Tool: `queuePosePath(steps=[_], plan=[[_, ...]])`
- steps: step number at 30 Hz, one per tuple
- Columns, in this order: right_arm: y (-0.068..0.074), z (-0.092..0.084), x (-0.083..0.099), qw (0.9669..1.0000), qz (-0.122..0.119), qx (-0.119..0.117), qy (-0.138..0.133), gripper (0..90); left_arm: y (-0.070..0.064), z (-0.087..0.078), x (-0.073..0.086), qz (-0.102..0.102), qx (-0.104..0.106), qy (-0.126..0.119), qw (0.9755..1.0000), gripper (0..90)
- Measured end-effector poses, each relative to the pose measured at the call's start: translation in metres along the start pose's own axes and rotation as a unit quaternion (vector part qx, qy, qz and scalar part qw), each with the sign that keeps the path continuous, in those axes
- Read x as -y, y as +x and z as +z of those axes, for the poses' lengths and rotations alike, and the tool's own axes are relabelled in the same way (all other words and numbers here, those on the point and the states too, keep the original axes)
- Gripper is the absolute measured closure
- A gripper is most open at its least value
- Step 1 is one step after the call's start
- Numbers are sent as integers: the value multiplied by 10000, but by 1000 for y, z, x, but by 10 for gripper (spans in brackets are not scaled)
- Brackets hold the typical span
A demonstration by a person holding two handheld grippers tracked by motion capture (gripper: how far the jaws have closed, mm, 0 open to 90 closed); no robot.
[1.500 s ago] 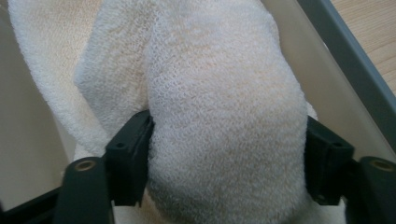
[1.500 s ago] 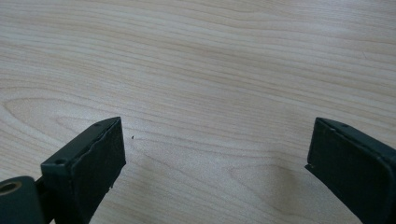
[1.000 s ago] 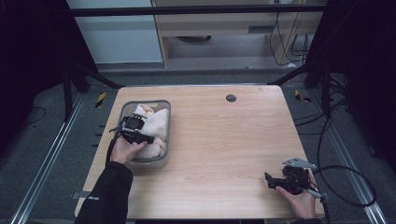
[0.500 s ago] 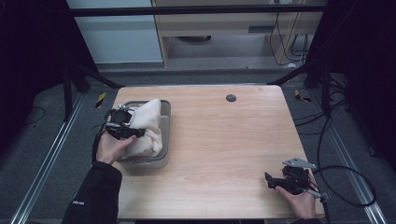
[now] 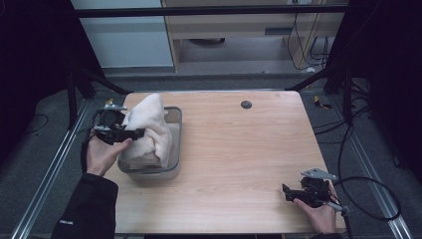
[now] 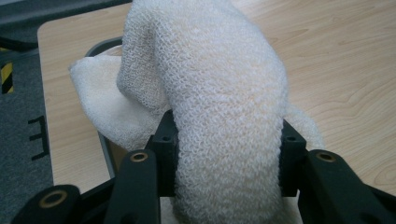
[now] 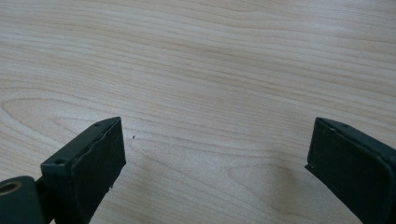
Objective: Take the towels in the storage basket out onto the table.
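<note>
Pinched tight between your left gripper's point(image 6: 227, 154) two black pads point(image 6: 164, 140) is a thick fold of that cream knitted towel point(image 6: 219, 93), dead centre of the left gripper view. The cloth bulges out above and below the pads and hides pretty much everything behind it, so that's a solid grip, no gap showing on either side.

From the high view, your left gripper point(image 5: 130, 133) sits at the left of the frame, jaws pointing right into the towel point(image 5: 149, 130). The upper part of the towel stands up in a tall hump above the grey plastic tub point(image 5: 174, 149), while the lower part sags down inside the tub. The tub sits on the left side of the wooden table point(image 5: 239, 149), close to the table's left edge.

Your right gripper point(image 7: 215, 172) is a totally different story: jaws spread wide, nothing between them, just bare wood grain filling the gap in the right gripper view. In the high view it's point(image 5: 287, 191) down at the lower right of the frame near the table's front edge, well apart from the tub and the towel, with its cable trailing off to the right.

Also on the table: a small dark round spot point(image 5: 246, 104) in the upper middle, well clear of both grippers.
</note>
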State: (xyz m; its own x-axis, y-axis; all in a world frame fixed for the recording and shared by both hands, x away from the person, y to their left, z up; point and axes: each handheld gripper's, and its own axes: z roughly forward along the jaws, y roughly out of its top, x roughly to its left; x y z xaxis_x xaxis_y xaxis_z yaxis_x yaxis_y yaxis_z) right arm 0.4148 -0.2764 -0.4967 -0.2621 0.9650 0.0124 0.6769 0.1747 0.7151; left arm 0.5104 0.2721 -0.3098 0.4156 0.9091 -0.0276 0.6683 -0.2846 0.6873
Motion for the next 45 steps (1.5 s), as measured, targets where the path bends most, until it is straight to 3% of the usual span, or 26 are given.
queuePosePath(steps=[10, 20, 45], plan=[[0, 0, 0, 10000, -4, 13, 3, 42, -2, -21, -11, 57, 24, -205, 9998, 548], [0, 0, 0, 10000, 5, -6, 3, 42, -2, -41, -23, 134, 20, -225, 9997, 547], [-1, 0, 0, 10000, 11, 21, -12, 42, -11, -71, -39, 244, 180, -450, 9985, 547]])
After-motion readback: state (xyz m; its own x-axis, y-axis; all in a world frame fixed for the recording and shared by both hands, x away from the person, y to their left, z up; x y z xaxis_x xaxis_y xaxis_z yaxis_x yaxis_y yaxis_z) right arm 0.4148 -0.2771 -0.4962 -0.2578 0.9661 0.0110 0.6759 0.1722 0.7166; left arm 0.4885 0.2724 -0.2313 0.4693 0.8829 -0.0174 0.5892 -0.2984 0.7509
